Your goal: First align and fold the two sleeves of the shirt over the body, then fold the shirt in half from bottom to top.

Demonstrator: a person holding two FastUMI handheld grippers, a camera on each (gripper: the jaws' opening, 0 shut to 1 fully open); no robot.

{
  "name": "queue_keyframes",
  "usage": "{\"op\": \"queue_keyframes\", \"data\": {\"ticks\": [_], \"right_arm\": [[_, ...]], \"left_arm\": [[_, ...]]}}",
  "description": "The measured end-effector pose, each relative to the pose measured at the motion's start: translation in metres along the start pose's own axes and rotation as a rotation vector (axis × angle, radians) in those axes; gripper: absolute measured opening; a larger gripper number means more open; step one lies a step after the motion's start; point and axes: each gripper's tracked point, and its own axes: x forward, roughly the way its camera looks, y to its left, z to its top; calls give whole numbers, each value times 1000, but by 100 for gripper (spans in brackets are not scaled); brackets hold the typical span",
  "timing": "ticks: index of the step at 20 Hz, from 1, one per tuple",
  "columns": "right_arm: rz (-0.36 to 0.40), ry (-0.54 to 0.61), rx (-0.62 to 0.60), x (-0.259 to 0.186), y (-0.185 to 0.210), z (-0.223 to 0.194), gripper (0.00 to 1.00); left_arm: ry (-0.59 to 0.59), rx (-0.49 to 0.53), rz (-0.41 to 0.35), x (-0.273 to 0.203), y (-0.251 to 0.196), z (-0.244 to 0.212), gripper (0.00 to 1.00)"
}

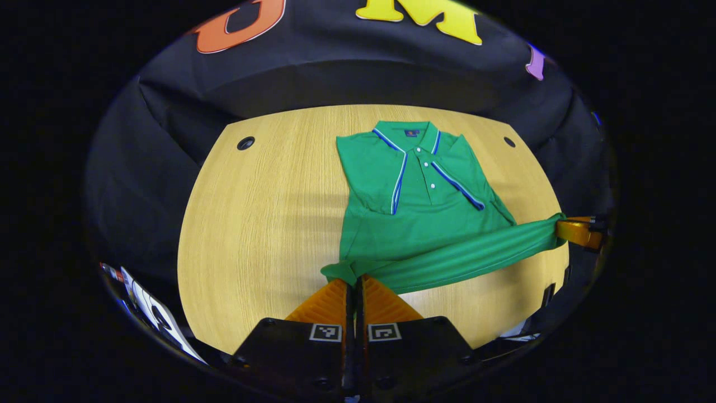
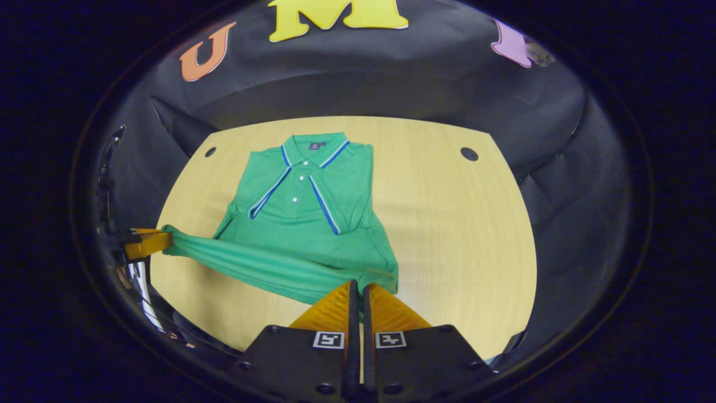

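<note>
A pale wooden desk (image 1: 263,224) carries a green polo shirt (image 1: 425,218), lying collar-up toward twelve o'clock in both gripper views, with two dark round holes (image 1: 245,143) near the desk's far corners. Both sleeves (image 2: 349,190) are folded over the body, their blue-and-white trim running down either side of the buttoned placket (image 2: 299,187). The shirt's bottom hem (image 1: 458,257) is lifted off the desk and drawn into a taut band between the two grippers. In the left gripper view, the left gripper (image 1: 356,288) at six o'clock has its jaws closed on the hem's near corner, cloth bunched at the tips, while the right gripper (image 1: 579,232) at three o'clock pinches the other corner. In the right gripper view the arrangement is mirrored: the right gripper (image 2: 358,294) at six o'clock is clamped on the corner just beside the shirt's lower edge, and the left gripper (image 2: 146,243) at nine o'clock holds the stretched end. The collar (image 2: 313,146) lies flat at the far end, well apart from both grippers. White printed sheets (image 1: 154,313) show at eight o'clock past the desk's edge in the left gripper view.
</note>
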Motion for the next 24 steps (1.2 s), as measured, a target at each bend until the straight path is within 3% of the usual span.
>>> {"op": "queue_keyframes", "data": {"ticks": [5, 11, 13, 24], "right_arm": [[22, -59, 36, 33, 0, 44, 5], [-26, -145, -32, 80, -4, 105, 3], [-32, -155, -39, 97, -4, 119, 7], [-48, -236, -17, 177, -6, 187, 5]], "left_arm": [[-38, -5, 23, 32, 9, 38, 3], [-87, 7, 46, 83, 12, 81, 3], [-112, 4, 56, 98, 14, 98, 3], [-200, 61, 110, 161, 24, 169, 3]]}}
